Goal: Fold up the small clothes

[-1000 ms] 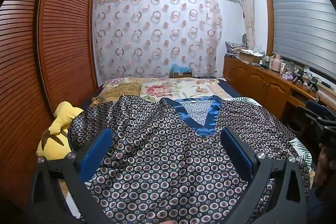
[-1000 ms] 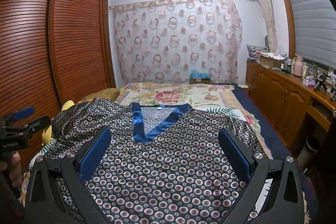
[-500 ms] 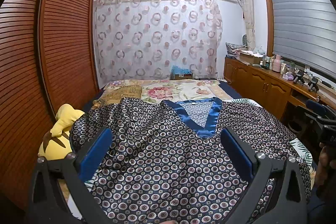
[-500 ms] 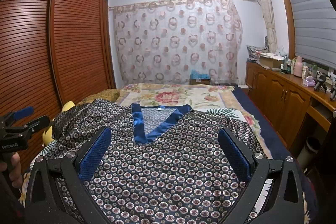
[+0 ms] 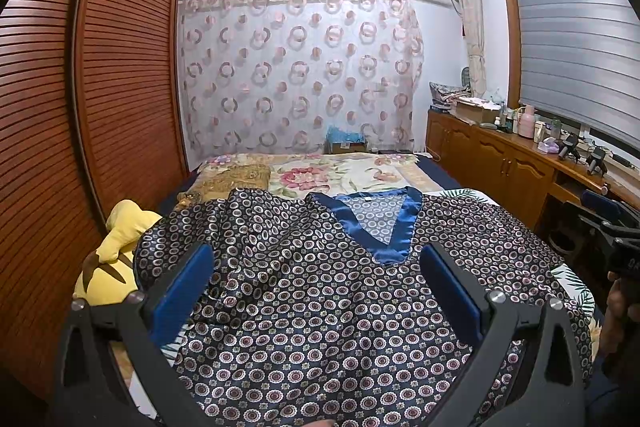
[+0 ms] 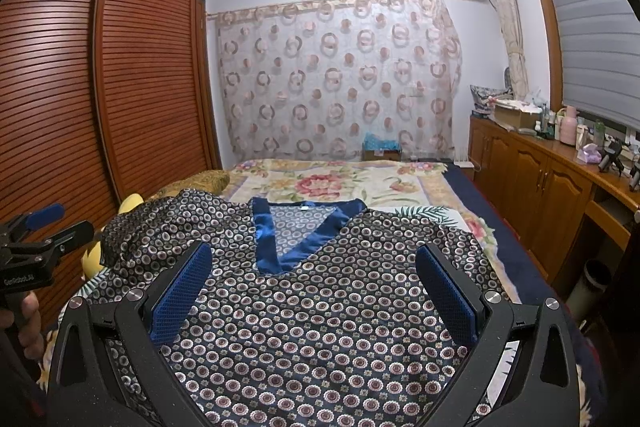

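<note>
A dark patterned satin top (image 5: pixel 320 311) (image 6: pixel 320 319) with a blue V-neck band (image 5: pixel 384 227) (image 6: pixel 280 239) lies spread front-up on the bed. Its left sleeve (image 5: pixel 192 227) is bunched and rumpled; the right sleeve (image 6: pixel 452 239) lies flatter. My left gripper (image 5: pixel 316 291) hovers open over the top's left half, nothing between its blue pads. My right gripper (image 6: pixel 312 287) hovers open over the chest below the neckline, also holding nothing. Each gripper shows at the edge of the other's view, left gripper (image 6: pixel 36 243) and right gripper (image 5: pixel 616 227), held by a hand.
A floral bedspread (image 6: pixel 340 183) covers the bed beyond the top. A yellow plush toy (image 5: pixel 108 259) lies by the left sleeve, against the slatted wooden wardrobe (image 5: pixel 80 107). A wooden cabinet (image 6: pixel 540 187) with clutter runs along the right wall. A small bin (image 6: pixel 592 283) stands on the floor.
Both grippers have lifted and tilted slightly, so the top sits a little lower in each view. Jaws stay wide; the garment has not moved.
</note>
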Demonstrator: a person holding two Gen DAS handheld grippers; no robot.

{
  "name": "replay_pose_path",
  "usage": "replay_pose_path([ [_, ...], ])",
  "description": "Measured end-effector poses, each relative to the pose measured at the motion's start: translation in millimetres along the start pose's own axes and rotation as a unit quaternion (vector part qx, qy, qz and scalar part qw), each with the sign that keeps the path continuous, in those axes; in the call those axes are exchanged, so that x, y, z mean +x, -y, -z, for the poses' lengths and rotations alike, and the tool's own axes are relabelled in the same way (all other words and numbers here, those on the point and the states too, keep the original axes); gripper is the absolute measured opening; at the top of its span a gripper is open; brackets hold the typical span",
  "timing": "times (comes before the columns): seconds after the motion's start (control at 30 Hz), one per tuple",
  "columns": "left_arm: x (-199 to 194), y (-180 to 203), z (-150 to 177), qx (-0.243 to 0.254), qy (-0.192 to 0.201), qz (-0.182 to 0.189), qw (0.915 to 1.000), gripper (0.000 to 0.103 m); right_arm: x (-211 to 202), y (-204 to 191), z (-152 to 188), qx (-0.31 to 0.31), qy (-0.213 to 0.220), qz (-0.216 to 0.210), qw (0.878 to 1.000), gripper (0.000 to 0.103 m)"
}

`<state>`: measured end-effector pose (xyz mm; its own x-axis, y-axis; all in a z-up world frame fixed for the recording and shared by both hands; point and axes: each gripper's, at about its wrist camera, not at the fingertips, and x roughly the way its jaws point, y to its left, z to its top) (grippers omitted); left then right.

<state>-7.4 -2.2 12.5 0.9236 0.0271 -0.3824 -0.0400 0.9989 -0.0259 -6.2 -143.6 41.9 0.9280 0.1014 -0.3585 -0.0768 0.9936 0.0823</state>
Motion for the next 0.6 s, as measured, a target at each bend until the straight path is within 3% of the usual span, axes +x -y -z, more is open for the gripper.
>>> replay_pose_path([
  [0.6, -1.0, 0.6, -3.4, 0.001, 0.002, 0.000, 1.0000, 0.103, -1.5, -1.6, -2.1, 0.000, 0.001, 0.000, 1.000, 0.103],
])
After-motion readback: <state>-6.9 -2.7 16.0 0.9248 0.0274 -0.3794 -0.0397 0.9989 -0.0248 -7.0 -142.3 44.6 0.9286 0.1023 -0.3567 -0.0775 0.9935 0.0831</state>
